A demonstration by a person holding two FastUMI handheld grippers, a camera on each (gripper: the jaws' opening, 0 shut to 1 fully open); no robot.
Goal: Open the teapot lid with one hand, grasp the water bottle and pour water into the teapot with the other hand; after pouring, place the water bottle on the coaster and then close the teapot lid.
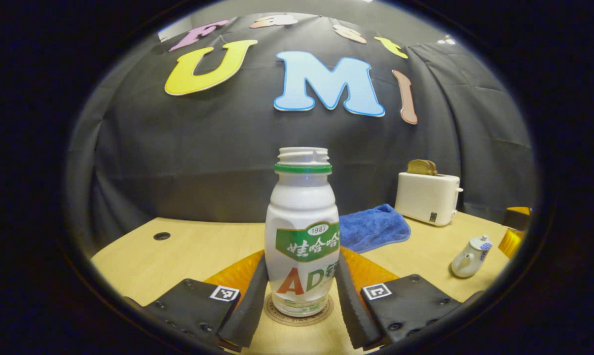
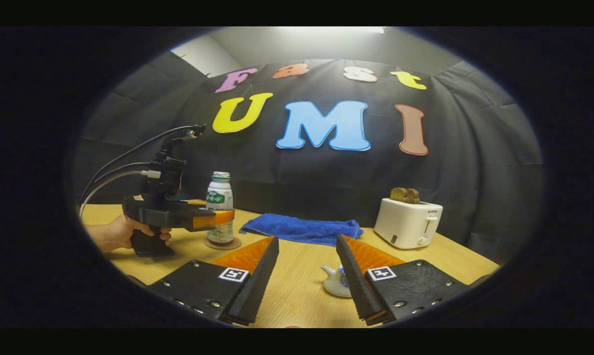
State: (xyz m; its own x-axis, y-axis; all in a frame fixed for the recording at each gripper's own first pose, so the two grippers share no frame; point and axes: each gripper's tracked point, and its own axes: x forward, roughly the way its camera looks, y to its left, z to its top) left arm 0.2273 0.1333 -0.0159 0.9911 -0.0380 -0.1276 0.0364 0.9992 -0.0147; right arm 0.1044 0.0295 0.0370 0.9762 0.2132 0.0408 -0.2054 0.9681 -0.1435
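While the bottle [image 1: 302, 231] stood upright on its coaster [image 1: 299, 313], uncapped, the left gripper [image 1: 301, 296] bracketed it low, fingers close alongside the body; whether both pressed it I could not tell. Seen from the right gripper view, a hand [image 2: 117, 232] held that tool level at the bottle's lower half. Right gripper [image 2: 308, 281] hung spread, holding nothing, above and just short of the teapot [image 2: 336, 282], which sat on the table [image 2: 297, 296] partly hidden by one finger. In the left gripper view the teapot's lid [image 1: 480, 240] sat on. My judgement: either the start or the closing stage; the lid step looked due next. Bottle contents unreadable through the opaque wall. Toaster [image 2: 408, 222] held bread; blue cloth [image 2: 302, 229] lay behind.
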